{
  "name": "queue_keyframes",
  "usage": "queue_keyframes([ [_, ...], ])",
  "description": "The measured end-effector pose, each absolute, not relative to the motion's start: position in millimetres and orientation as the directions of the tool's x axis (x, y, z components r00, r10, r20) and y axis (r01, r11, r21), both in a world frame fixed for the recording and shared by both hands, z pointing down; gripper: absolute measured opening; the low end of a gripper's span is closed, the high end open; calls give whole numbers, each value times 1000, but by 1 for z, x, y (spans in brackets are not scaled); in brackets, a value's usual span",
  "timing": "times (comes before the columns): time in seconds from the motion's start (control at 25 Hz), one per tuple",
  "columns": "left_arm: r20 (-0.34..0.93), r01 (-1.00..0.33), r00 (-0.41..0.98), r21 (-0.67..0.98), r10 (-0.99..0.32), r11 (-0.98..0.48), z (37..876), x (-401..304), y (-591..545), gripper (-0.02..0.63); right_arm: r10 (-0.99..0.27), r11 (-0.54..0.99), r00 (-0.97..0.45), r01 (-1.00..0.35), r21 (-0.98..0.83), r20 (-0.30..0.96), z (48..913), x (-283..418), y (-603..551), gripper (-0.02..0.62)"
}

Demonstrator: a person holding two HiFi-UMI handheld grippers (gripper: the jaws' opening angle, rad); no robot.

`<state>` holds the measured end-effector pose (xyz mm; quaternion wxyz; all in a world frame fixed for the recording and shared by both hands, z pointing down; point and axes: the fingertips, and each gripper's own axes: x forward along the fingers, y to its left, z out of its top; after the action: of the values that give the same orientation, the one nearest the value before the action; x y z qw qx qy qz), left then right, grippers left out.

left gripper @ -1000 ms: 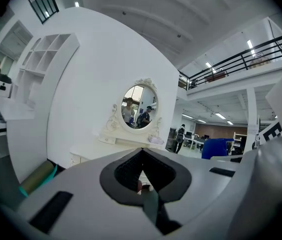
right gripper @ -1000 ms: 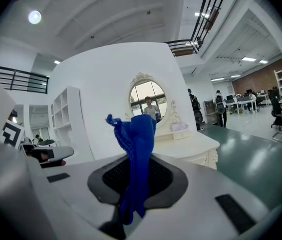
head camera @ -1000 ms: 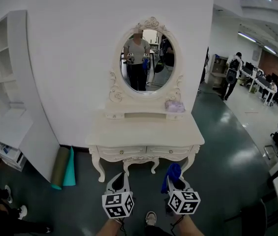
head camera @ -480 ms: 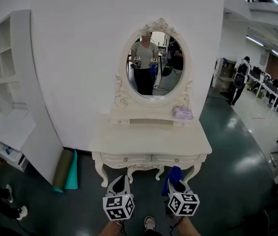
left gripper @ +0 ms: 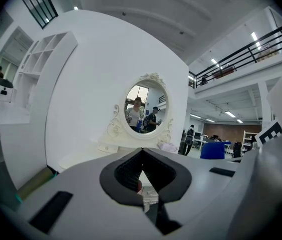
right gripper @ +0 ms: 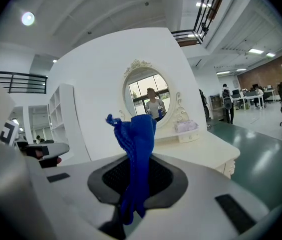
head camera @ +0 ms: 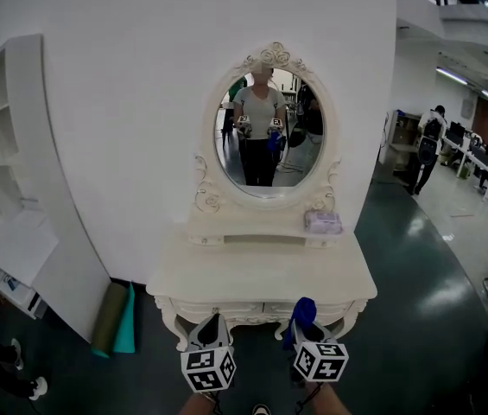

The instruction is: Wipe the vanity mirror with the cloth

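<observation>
The oval vanity mirror (head camera: 265, 132) in its carved white frame stands on the white vanity table (head camera: 261, 271) ahead of me. It also shows in the left gripper view, mirror (left gripper: 143, 109), and in the right gripper view, mirror (right gripper: 148, 100). Both grippers hang low in front of the table's front edge, well short of the glass. My right gripper (head camera: 304, 325) is shut on a blue cloth (right gripper: 137, 144) that sticks up from its jaws; the cloth (head camera: 302, 309) shows in the head view too. My left gripper (head camera: 211, 325) is shut, tips together, with nothing in it.
A pale tissue box (head camera: 324, 221) sits on the vanity's raised shelf at the right. A white shelf unit (head camera: 10, 188) stands at the left. Rolled mats (head camera: 114, 318) lean at the wall's foot. People (head camera: 427, 145) stand in the open hall at the right.
The vanity and mirror have drawn nearer and larger in the head view. Both grippers keep their place at the bottom, the right one still holding the cloth.
</observation>
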<state>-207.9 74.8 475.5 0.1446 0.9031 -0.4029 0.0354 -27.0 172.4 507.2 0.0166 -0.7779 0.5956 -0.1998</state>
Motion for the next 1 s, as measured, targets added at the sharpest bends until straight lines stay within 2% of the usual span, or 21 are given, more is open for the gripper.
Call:
queue_keyframes([
  [0.4,182,-748,661,241,-728,-619,479,-134,19,4,-945,-245,171,-934,-258,278,505,42,109,66],
  [1.0,250,-762,647,234,-720,-604,507,-81,-28,3,-932,-254,154,-922,-291,327,534,96,64,66],
])
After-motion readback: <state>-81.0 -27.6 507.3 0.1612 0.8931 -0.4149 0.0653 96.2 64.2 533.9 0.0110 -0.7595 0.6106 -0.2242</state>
